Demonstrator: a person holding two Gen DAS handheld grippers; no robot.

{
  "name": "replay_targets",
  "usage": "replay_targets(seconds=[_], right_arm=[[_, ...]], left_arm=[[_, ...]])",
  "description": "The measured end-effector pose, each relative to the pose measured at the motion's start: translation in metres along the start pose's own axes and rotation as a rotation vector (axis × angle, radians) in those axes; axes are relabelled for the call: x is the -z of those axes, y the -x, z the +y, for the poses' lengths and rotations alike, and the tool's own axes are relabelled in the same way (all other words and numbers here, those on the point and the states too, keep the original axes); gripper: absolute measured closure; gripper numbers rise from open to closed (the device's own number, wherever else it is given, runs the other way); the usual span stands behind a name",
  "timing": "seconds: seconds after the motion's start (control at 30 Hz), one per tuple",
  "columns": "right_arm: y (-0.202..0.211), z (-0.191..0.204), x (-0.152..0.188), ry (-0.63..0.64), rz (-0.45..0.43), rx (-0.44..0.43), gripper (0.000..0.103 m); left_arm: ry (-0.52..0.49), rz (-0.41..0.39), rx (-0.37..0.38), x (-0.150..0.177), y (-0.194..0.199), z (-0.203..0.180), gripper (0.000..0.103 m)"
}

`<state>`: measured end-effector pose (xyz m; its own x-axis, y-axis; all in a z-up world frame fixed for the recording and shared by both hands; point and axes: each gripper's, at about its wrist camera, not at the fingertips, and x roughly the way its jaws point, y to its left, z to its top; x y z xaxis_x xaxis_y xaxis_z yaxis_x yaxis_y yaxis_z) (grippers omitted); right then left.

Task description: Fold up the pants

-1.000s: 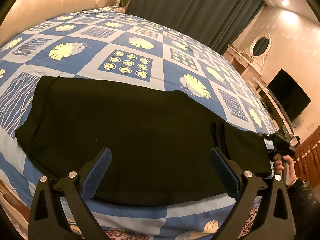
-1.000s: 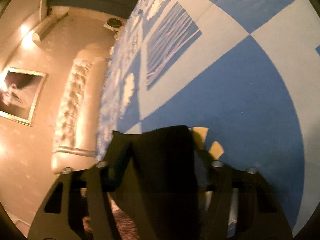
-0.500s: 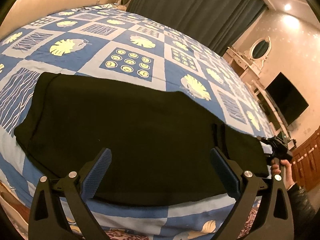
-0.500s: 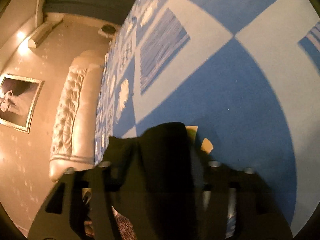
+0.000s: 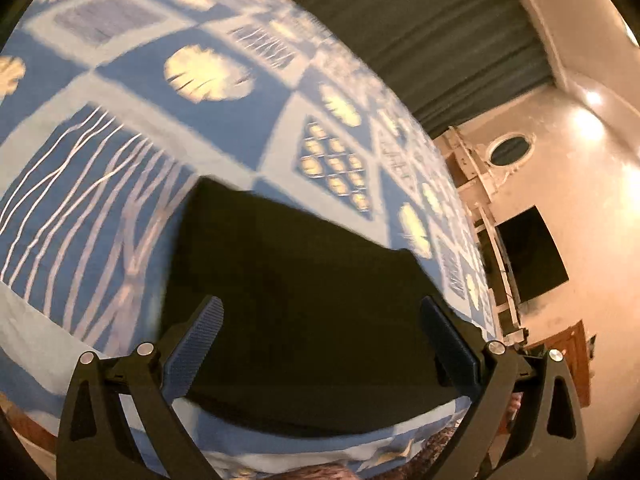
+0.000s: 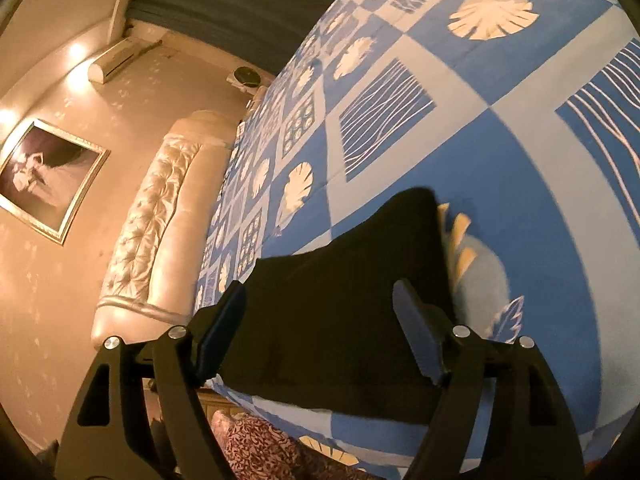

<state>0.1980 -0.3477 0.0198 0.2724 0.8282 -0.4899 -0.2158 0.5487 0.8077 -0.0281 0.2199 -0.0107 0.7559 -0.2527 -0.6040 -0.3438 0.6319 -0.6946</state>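
Lying flat on the blue patchwork bedspread (image 5: pixel 132 184), the black pants (image 5: pixel 304 304) fill the lower middle of the left wrist view, their far edge running from centre left down toward the right. The left hand-held gripper (image 5: pixel 324 356) sits above them at the bottom of the frame with its jaws spread wide, the blue ribbed pads (image 5: pixel 196 348) apart and nothing pinched between them. This picture is blurred by motion, so the quilt's leaf and wave patches smear. A dark curtain (image 5: pixel 420 28) hangs at the upper centre, and a dark television (image 5: pixel 528 256) shows at the right edge. In the right wrist view the pants (image 6: pixel 344 316) occupy the lower centre, one corner peaked up toward mid-frame. The right hand-held gripper (image 6: pixel 320 336) has just been opening; its jaws stand parted above the cloth, and the pads do not press on it. A tufted cream headboard (image 6: pixel 160 216) lies at the left, with a framed picture (image 6: pixel 44 180) on the wall beyond it.
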Motion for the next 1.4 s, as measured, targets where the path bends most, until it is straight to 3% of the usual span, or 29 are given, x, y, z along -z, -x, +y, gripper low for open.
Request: replay_targets(seconds=[0.17,0.23,0.5,0.67,0.8,0.83,0.87,0.9,0.93,1.07,1.2,1.3,1.4], right_arm=[[-0.013,0.013,0.011,0.029,0.031,0.004,0.027],[-0.02,0.012,0.014,0.019,0.052,-0.004,0.027],[-0.034,0.012,0.021,0.014,0.084,0.01,0.027],[-0.035,0.012,0.021,0.01,0.084,0.009,0.027],[-0.036,0.011,0.022,0.012,0.087,0.008,0.026],[-0.036,0.012,0.022,0.013,0.089,0.008,0.026],[-0.036,0.013,0.023,0.015,0.088,0.009,0.026],[-0.036,0.013,0.023,0.017,0.088,0.011,0.026],[-0.036,0.013,0.023,0.016,0.088,0.01,0.026],[-0.035,0.013,0.023,0.01,0.084,0.006,0.026],[-0.036,0.013,0.023,0.008,0.08,0.009,0.026],[-0.036,0.015,0.024,0.005,0.078,0.002,0.026],[-0.038,0.019,0.024,0.011,0.079,-0.006,0.026]], left_arm=[[0.053,0.065,0.005,-0.009,-0.016,0.034,0.005],[0.039,0.05,-0.028,-0.009,-0.017,0.038,0.005],[-0.013,0.074,-0.02,-0.011,-0.025,0.048,0.005],[-0.004,0.077,0.07,-0.011,-0.025,0.049,0.005],[-0.007,0.049,0.09,-0.008,-0.029,0.044,0.006],[0.011,0.037,0.093,-0.009,-0.03,0.045,0.014],[0.025,0.035,0.081,-0.009,-0.032,0.047,0.029],[0.04,0.048,0.054,-0.01,-0.035,0.05,0.064],[0.079,0.077,0.028,-0.009,-0.041,0.057,0.074],[0.09,0.069,0.036,-0.007,-0.042,0.059,0.075],[0.139,0.046,0.056,-0.005,-0.036,0.049,0.087],[0.138,0.021,0.105,-0.003,-0.027,0.023,0.087],[0.087,-0.007,0.16,-0.002,-0.017,-0.026,0.087]])
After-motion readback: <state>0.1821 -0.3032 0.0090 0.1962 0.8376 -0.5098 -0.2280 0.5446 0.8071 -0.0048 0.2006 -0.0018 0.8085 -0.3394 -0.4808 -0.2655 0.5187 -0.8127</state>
